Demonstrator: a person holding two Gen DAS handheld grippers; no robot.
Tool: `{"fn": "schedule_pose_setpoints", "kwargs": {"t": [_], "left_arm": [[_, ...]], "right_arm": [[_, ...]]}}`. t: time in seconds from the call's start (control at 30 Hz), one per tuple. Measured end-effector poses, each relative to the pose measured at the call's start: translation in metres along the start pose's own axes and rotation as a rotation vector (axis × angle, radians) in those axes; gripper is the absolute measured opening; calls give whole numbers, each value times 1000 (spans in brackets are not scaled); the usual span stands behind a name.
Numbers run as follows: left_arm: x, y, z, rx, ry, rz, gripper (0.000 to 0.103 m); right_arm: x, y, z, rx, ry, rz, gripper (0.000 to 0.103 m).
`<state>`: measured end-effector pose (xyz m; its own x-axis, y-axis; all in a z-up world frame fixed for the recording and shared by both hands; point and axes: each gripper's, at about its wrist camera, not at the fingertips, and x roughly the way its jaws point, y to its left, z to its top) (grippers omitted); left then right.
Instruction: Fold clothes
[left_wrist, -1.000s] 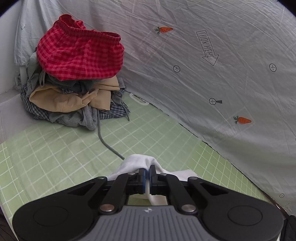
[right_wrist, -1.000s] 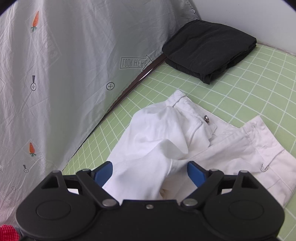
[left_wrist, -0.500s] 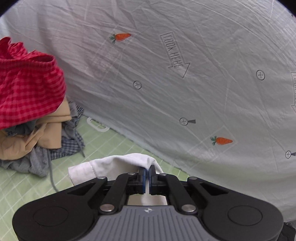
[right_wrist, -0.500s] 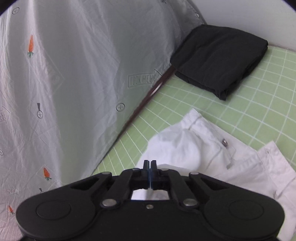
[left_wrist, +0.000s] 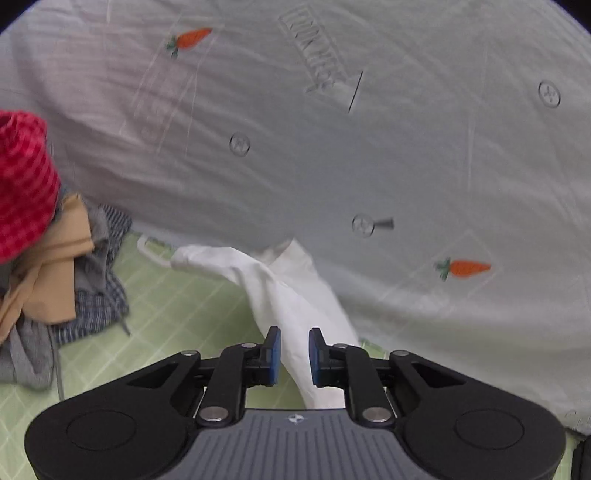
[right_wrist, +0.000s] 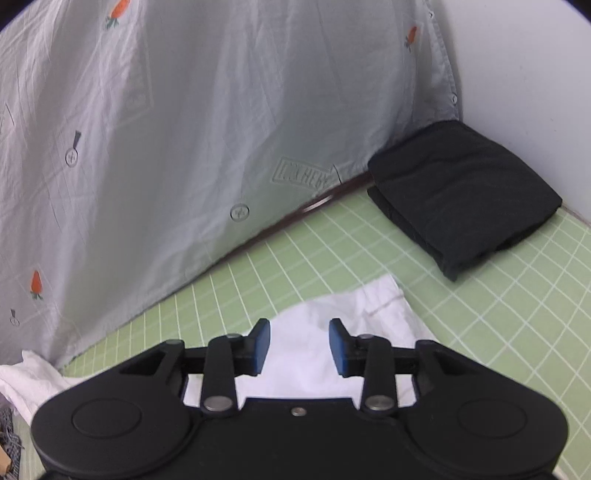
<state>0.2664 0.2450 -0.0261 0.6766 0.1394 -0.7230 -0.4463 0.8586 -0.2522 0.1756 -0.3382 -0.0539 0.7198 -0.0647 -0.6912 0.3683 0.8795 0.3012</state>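
Observation:
White trousers (left_wrist: 295, 295) lie stretched along the foot of the hanging sheet on the green grid mat (left_wrist: 166, 314). In the left wrist view my left gripper (left_wrist: 294, 352) hovers just over one end. Its jaws are opening, and its blue pads (left_wrist: 275, 350) stand apart from the cloth seen between them. In the right wrist view my right gripper (right_wrist: 299, 345) hangs over the other part of the white trousers (right_wrist: 332, 317). Its jaws are opening too, and nothing is pinched.
A heap of unfolded clothes (left_wrist: 55, 266) topped by a red checked piece (left_wrist: 22, 184) sits at the left. A folded black garment (right_wrist: 461, 199) lies in the far right corner by the wall. A grey carrot-print sheet (left_wrist: 332, 147) hangs behind the mat.
Both grippers were shut on the white cloth half a second ago and have since let go; the cloth has dropped onto the mat. The left gripper moved right, away from the heap.

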Motion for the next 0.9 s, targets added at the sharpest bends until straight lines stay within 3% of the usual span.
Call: {"fn": "schedule_pose_setpoints", "kwargs": {"t": [0.13, 0.3, 0.4, 0.53, 0.73, 0.83, 0.87, 0.9], "left_arm": [[4, 32, -83, -45, 198, 10, 23], [18, 23, -144, -1, 353, -38, 35], [15, 10, -149, 23, 318, -72, 48], [18, -9, -146, 65, 333, -101, 48], [9, -30, -162, 236, 344, -59, 48], [3, -31, -168, 270, 334, -46, 44], [3, -29, -168, 254, 334, -62, 41], [2, -27, -168, 233, 334, -84, 30]], "right_arm": [[3, -8, -25, 5, 72, -32, 45], [1, -7, -30, -1, 80, -42, 51], [-2, -2, -26, -20, 65, -42, 57], [-6, -4, -28, -11, 62, -48, 62], [-13, -8, -34, 1, 56, -69, 67], [-13, -7, -38, -6, 56, -82, 76], [-13, -6, -39, -9, 58, -87, 77], [-13, -5, -40, -13, 59, -93, 81]]}}
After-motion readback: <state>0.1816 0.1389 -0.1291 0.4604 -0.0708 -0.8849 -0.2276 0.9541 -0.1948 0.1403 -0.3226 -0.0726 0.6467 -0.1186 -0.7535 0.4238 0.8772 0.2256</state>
